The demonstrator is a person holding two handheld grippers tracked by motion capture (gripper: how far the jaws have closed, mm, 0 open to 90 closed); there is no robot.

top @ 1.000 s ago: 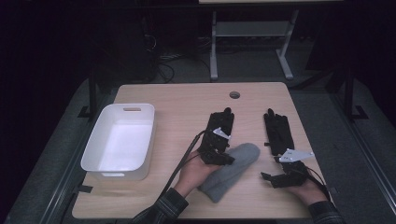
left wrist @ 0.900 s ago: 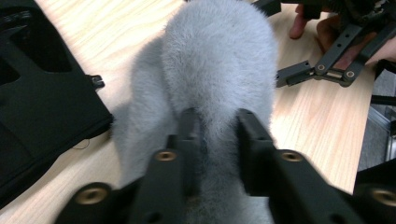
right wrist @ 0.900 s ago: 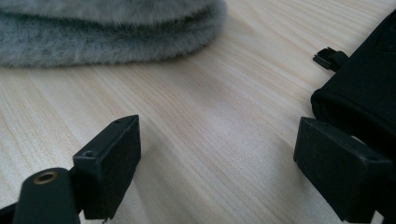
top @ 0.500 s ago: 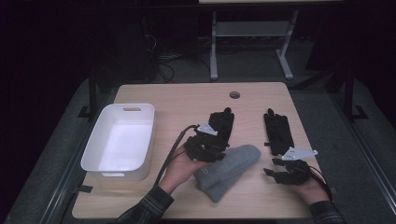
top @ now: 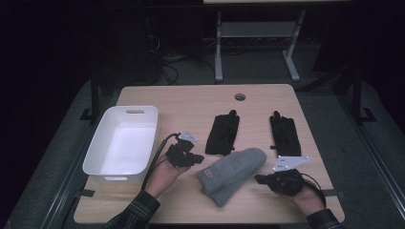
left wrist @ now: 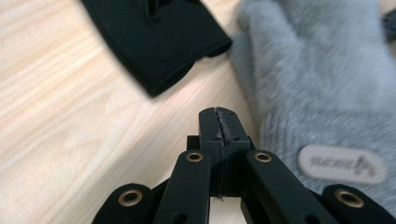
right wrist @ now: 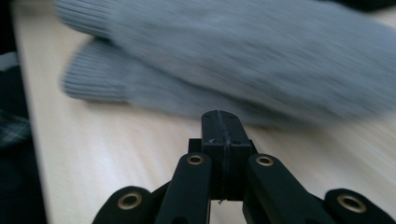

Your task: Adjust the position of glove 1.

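Lying near the front edge of the table (top: 191,98), the grey mittens (top: 232,174) form a stacked pair between the two grippers, with two black gloves (top: 223,134) spread flat farther back and a white bin (top: 122,143) off to the left. Both grippers have just been closing, and nothing is caught between the jaws of either: the left gripper (top: 191,159) sits clenched just beside the mittens' cuff, where a label patch (left wrist: 342,163) shows in the left gripper view, and the right gripper (top: 261,179) is clenched on bare wood near the mittens' other side. To lift the pair well, the person would probably need to reopen the jaws, bring one set low over the ribbed cuff so that both layers go in together, and pinch firmly before raising. Grabbing only the top mitten would likely leave its mate behind.
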